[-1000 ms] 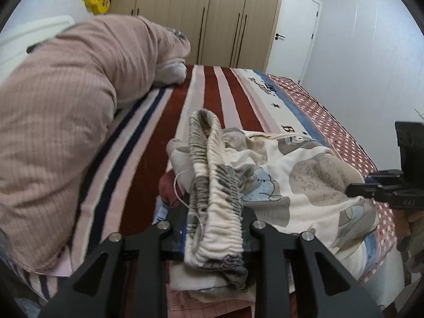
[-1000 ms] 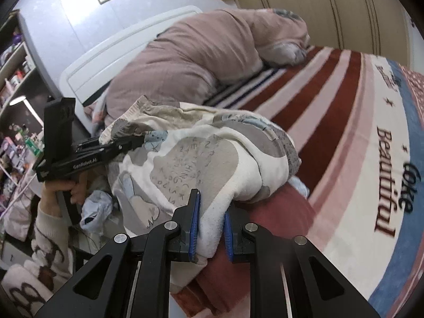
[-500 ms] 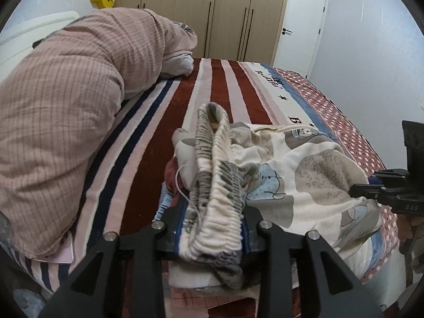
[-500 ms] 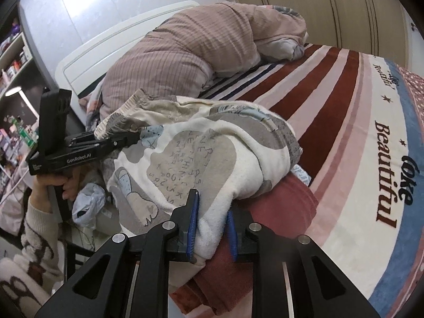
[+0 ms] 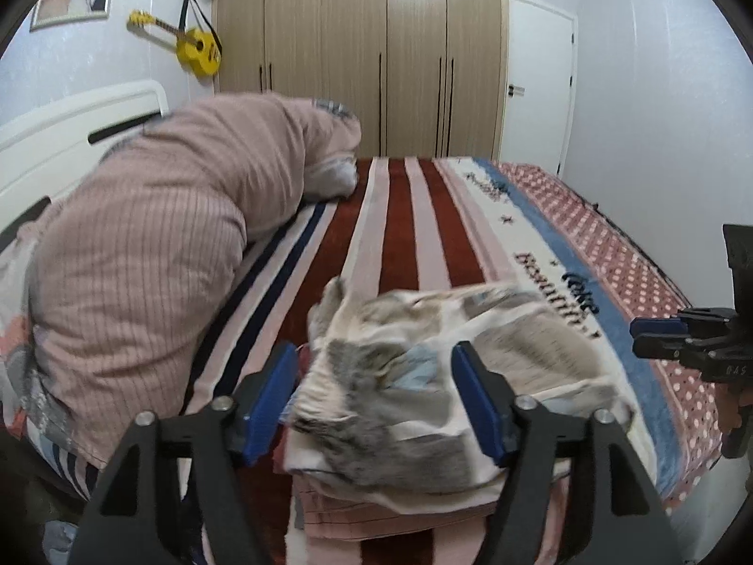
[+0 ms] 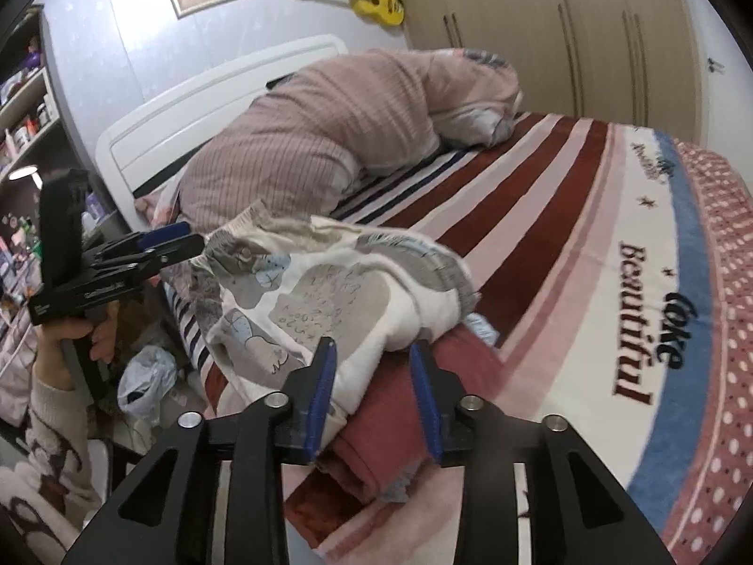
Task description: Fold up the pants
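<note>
Left claw (image 5: pixel 376 400): black frame, blue pads (image 5: pixel 480 405), jaws opening and spread wide. The folded cream pants with grey and pale-blue cartoon print (image 5: pixel 423 367) sit between the pads, which press on nothing; released.

Right claw (image 6: pixel 374 395): same build, blue pads (image 6: pixel 322 388), jaws opening. The near edge of the pants (image 6: pixel 339 301) lies in the gap; whether the left pad brushes the cloth cannot be told, but there is no clench.

Pants: bundled in a loose fold, gathered waistband toward the left claw, resting on a dusty-red folded garment (image 6: pixel 390 433) at the near edge of the bed.

Bed cover: fleece blanket striped in dark red, pink, cream and navy (image 5: pixel 409 226), with a blue band, a dotted pink border and dark lettering.

Further items: a large pink ribbed duvet roll (image 5: pixel 150 254) along the white headboard (image 5: pixel 70 127); a person's hand (image 6: pixel 89 329) gripping the left claw's handle; a yellow toy guitar (image 5: pixel 193 47) on the wall; a wooden wardrobe (image 5: pixel 376 47); a white door (image 5: pixel 539 84).
</note>
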Demonstrator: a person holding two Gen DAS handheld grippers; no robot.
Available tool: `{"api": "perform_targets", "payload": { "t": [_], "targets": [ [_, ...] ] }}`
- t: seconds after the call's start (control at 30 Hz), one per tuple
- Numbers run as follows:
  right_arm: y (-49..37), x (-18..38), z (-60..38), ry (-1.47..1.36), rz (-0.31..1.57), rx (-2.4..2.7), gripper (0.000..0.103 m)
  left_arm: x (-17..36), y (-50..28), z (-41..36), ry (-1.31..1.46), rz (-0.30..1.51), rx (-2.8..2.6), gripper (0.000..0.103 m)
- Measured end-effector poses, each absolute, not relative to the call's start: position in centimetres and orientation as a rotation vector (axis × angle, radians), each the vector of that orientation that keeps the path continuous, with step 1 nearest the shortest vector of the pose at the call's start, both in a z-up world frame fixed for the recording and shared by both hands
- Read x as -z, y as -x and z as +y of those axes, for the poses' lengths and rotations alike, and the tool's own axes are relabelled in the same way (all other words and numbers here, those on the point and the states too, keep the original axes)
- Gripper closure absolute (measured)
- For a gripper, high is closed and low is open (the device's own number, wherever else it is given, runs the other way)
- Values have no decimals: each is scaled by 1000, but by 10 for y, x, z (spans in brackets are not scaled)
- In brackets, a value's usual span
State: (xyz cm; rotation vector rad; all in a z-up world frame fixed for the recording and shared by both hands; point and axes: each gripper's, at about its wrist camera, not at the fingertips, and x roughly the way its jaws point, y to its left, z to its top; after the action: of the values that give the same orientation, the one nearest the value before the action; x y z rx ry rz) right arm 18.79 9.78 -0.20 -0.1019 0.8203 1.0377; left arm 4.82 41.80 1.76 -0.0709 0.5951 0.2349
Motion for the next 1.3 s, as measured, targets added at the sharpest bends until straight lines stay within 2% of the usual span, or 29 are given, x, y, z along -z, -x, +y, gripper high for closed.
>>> {"api": "perform_targets", "payload": {
  "t": [0.43, 0.63, 0.87, 1.3],
  "targets": [
    [-150, -23, -32, 93, 606, -793, 38, -51, -14, 277, 35, 308, -238, 7],
    [-124, -34, -96, 96, 479, -649, 24, -51, -13, 218, 48, 226, -226, 1],
    [-98, -41, -140, 132, 372, -562, 4, -46, -17, 163, 64, 204, -192, 1],
    [-88, -43, -181, 119, 333, -549, 2, -38, -19, 121, 52, 219, -192, 1]
  ]
}}
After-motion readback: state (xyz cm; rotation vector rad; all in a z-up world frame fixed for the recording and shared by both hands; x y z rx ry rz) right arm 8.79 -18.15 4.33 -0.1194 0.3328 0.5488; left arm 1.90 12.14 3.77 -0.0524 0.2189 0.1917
